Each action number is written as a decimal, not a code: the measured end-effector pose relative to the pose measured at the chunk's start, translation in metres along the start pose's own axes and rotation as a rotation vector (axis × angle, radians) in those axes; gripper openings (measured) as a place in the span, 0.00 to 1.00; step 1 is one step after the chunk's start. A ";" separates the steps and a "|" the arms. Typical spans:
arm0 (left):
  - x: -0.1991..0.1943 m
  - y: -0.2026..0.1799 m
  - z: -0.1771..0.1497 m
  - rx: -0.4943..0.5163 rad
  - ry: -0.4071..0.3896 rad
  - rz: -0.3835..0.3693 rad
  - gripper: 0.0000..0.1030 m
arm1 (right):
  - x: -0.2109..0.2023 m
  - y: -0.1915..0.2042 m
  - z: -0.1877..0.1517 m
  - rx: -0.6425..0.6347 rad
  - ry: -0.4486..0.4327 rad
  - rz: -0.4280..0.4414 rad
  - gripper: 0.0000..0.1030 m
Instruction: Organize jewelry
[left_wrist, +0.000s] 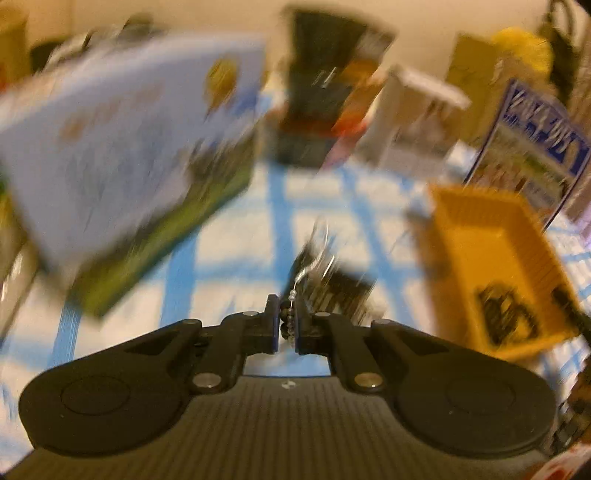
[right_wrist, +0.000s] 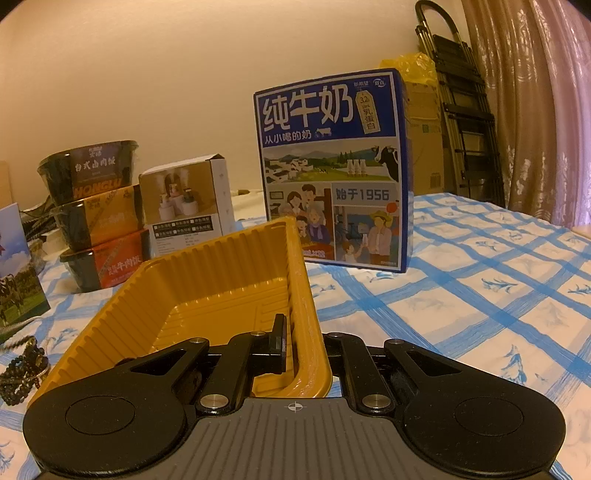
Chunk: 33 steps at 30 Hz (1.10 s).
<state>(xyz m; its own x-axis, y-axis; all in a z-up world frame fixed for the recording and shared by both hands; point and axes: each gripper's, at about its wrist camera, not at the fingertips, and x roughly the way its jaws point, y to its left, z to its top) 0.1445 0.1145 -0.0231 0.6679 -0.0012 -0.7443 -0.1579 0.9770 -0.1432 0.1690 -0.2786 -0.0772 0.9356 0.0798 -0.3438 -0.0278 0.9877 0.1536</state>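
Support surface: flat top covered by a white cloth with a blue check grid (right_wrist: 480, 280) and small blue motifs. Directly on it, right wrist view:
- yellow ribbed tray (right_wrist: 207, 295), centre, near edge
- blue milk carton box (right_wrist: 332, 173) at 12 o'clock, upright, behind the tray
- white-and-tan small box (right_wrist: 184, 206) at 10 o'clock
- stack of three black food bowls (right_wrist: 96, 214) just left of it
- dark bead strands (right_wrist: 22, 369) at 9 o'clock, on the cloth beside the tray
- second printed box (right_wrist: 14, 266) at the left edge, partly cut off

Left wrist view too blurred for detail.
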 end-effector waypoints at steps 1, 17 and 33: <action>0.004 0.006 -0.009 -0.010 0.035 0.012 0.06 | 0.000 0.000 0.000 0.000 0.000 0.000 0.10; 0.080 0.005 0.006 0.314 0.054 0.137 0.15 | 0.001 -0.001 -0.002 -0.001 0.008 -0.011 0.10; 0.054 -0.044 0.050 0.354 -0.162 0.008 0.01 | 0.002 -0.002 0.000 -0.001 0.012 -0.015 0.10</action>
<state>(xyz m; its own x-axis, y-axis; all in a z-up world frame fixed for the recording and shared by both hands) 0.2238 0.0823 -0.0242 0.7785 0.0124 -0.6276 0.0787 0.9900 0.1172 0.1710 -0.2800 -0.0786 0.9316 0.0666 -0.3574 -0.0141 0.9890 0.1474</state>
